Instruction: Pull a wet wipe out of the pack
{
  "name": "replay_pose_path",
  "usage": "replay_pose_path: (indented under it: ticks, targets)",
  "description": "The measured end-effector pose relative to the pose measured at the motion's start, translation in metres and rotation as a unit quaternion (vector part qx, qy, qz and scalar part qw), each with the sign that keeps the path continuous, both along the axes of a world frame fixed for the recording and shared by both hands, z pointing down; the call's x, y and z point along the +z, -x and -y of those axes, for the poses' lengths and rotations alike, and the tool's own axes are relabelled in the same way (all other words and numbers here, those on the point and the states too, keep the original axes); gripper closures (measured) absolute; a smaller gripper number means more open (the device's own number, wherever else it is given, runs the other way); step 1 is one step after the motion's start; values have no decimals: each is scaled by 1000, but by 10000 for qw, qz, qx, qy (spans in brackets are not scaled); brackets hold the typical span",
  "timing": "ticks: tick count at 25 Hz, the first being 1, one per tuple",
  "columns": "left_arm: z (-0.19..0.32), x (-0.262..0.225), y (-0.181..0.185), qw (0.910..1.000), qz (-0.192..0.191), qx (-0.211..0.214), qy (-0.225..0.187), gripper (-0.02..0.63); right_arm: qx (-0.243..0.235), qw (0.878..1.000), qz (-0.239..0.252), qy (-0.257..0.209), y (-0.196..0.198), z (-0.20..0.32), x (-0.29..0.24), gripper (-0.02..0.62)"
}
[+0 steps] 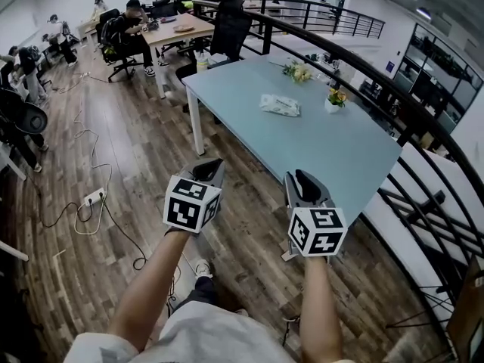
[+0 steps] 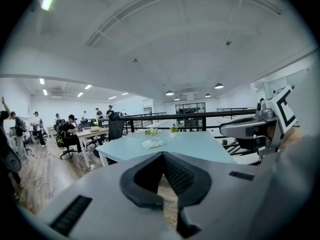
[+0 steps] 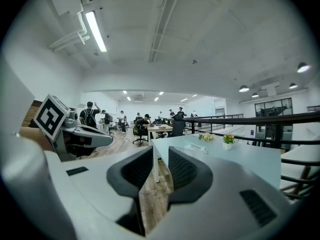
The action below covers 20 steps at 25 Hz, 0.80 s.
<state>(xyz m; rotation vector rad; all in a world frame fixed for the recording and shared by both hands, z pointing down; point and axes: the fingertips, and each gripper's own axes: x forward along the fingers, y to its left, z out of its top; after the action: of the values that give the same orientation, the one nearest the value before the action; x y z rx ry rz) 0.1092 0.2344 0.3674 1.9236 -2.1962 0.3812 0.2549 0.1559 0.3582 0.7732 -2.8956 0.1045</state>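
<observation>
The wet wipe pack (image 1: 280,105), white and flat, lies on the far half of a light blue-grey table (image 1: 333,153). It also shows small in the left gripper view as the pack (image 2: 153,143) and in the right gripper view as the pack (image 3: 196,147). Both grippers hang over the wooden floor in front of the table's near edge, well short of the pack. My left gripper (image 1: 214,165) (image 2: 162,156) has its tips together and holds nothing. My right gripper (image 1: 300,177) (image 3: 160,151) shows a narrow gap between its pads, with only floor visible in it.
A small flower pot (image 1: 336,99) and a bouquet (image 1: 298,71) stand on the table beyond the pack. A black railing (image 1: 393,89) runs along the table's right side. An office chair (image 1: 227,29) and seated people are at the back left. Cables and a power strip (image 1: 94,197) lie on the floor.
</observation>
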Motion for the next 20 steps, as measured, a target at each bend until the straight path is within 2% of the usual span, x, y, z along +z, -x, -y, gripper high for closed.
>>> replay_pose_path:
  ticks: [14, 20]
  targets:
    - [68, 9, 81, 9997, -103, 215, 75, 612, 235, 9996, -69, 114, 77, 62, 6, 494]
    - [96, 12, 119, 9991, -150, 382, 115, 612, 436, 9988, -119, 188, 112, 87, 7, 453]
